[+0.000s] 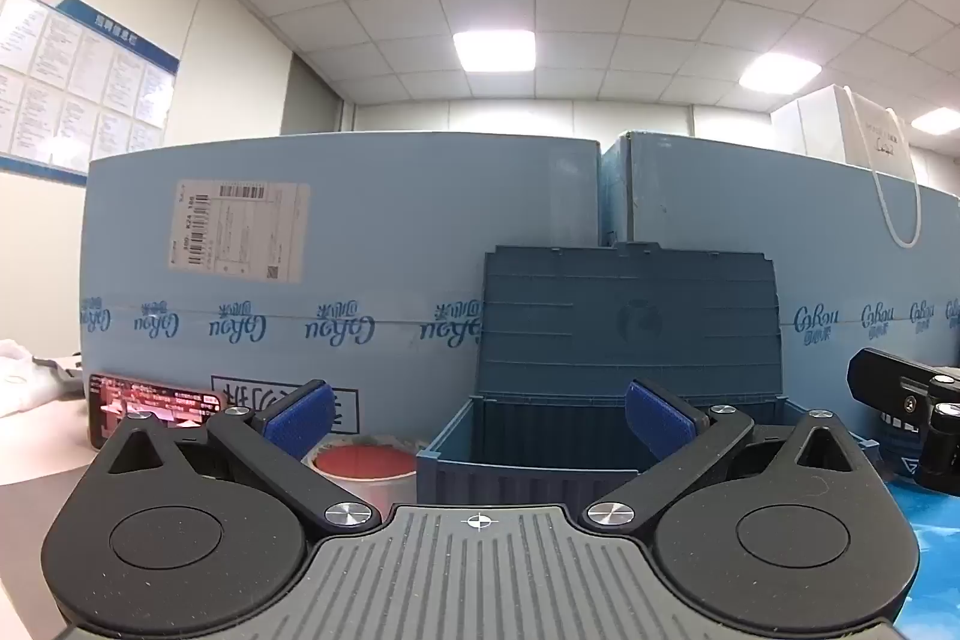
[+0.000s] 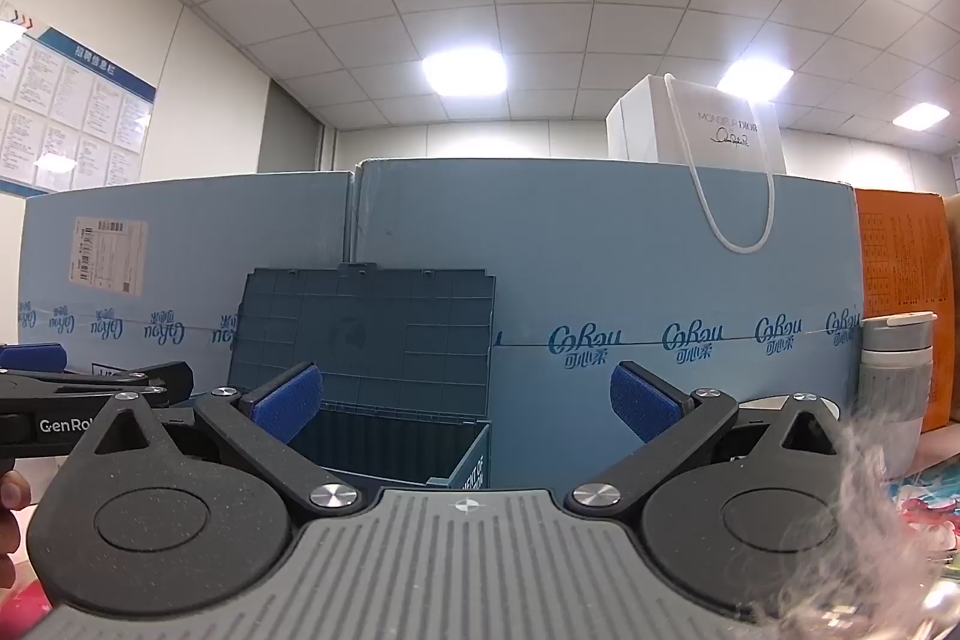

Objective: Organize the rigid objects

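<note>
A dark blue storage box (image 1: pixel 528 460) stands in front of me with its lid (image 1: pixel 630 322) raised against the cartons; its inside is hidden. My left gripper (image 1: pixel 477 415) is level and open, nothing between its blue pads, and points at the box's near wall. A roll of tape with a red core (image 1: pixel 363 463) lies left of the box, and a phone (image 1: pixel 150 403) with a lit screen stands further left. My right gripper (image 2: pixel 465 403) is open and empty too, with the same box (image 2: pixel 396 445) ahead on its left. A grey tumbler (image 2: pixel 894 382) stands at the right.
Tall light blue cartons (image 1: pixel 336 250) wall off the back, with a white paper bag (image 2: pixel 708 130) on top and an orange box (image 2: pixel 900 292) at the right. The other gripper (image 1: pixel 912 424) shows at the right edge of the left wrist view. A fluffy tuft (image 2: pixel 858 538) lies at the lower right.
</note>
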Available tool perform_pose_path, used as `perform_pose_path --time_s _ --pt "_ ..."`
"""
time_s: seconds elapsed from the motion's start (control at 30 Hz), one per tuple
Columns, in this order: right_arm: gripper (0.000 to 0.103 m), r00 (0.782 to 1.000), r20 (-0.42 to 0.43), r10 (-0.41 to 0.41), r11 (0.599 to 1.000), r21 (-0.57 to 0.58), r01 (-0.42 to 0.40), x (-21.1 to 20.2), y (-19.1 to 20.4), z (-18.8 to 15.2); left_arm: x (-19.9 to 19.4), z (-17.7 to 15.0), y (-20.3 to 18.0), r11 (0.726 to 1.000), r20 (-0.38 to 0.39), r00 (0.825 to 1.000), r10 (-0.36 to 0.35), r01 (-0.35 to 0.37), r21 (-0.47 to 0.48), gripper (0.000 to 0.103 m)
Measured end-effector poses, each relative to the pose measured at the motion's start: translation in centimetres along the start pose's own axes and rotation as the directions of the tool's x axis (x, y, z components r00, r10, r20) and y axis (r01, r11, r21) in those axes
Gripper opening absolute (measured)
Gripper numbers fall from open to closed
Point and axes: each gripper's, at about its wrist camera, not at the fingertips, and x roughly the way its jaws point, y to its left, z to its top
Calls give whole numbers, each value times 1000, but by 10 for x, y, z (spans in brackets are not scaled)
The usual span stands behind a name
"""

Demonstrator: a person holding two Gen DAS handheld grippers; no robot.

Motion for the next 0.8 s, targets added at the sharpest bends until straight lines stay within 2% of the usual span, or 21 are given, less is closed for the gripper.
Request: perform_pose_path --time_s 0.8 --pt "103 1000 -6 1 1000 3 -1 1 0 -1 0 0 1 1000 8 1000 0 0 -15 103"
